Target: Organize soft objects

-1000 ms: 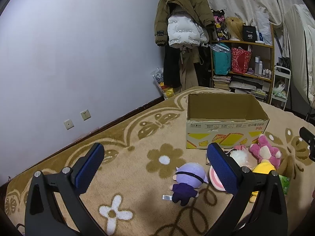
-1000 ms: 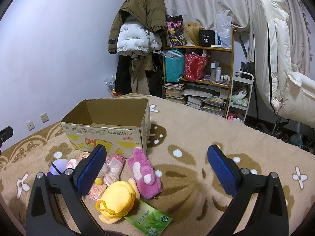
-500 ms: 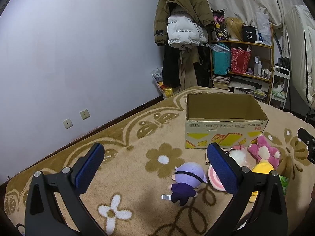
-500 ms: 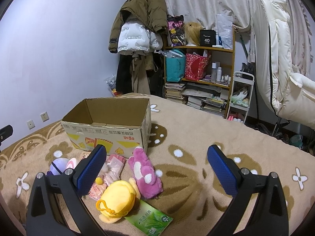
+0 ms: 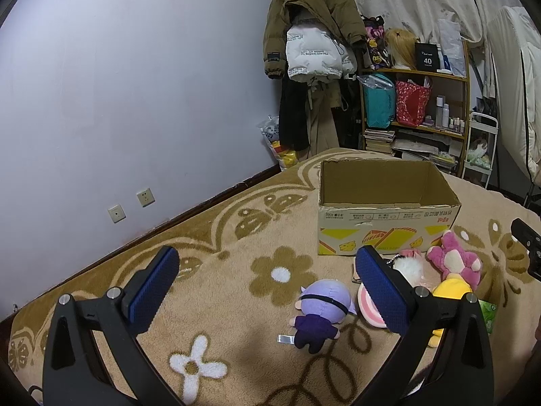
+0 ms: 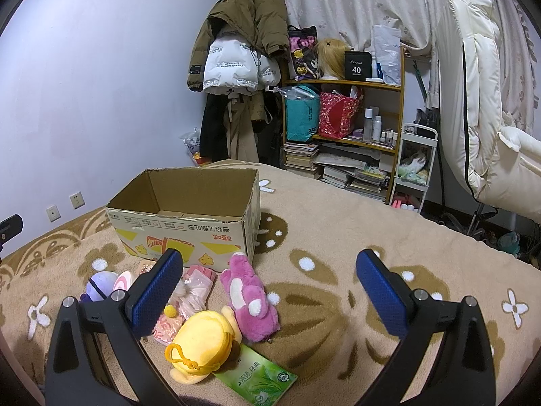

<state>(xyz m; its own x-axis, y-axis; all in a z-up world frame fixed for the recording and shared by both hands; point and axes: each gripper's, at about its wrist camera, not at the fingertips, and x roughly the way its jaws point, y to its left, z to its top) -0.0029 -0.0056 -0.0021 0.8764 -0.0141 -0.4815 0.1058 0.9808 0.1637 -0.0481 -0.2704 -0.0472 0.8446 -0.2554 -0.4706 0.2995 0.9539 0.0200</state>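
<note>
Toys lie low in the frame before the empty box (image 6: 184, 215); both tongs (image 5: 267, 292) (image 6: 268, 292) wide open. Next I grasp the doll (image 5: 321, 313).

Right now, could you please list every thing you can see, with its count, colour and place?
Open cardboard box: 1, brown with yellow print, on the carpet, behind the toys.
Purple-haired plush doll: 1, purple, lying in front of the box.
Pink plush rabbit: 1, pink, by the box corner.
Yellow round plush pouch: 1, yellow, nearest the camera.
Green tea packet: 1, green, beside the pouch.
Beige flowered carpet: 1, under everything.
Wooden shelf: 1, brown, far wall.
Left gripper: 1, black with blue pads, open, empty.
Right gripper: 1, the same, open, empty.
</note>
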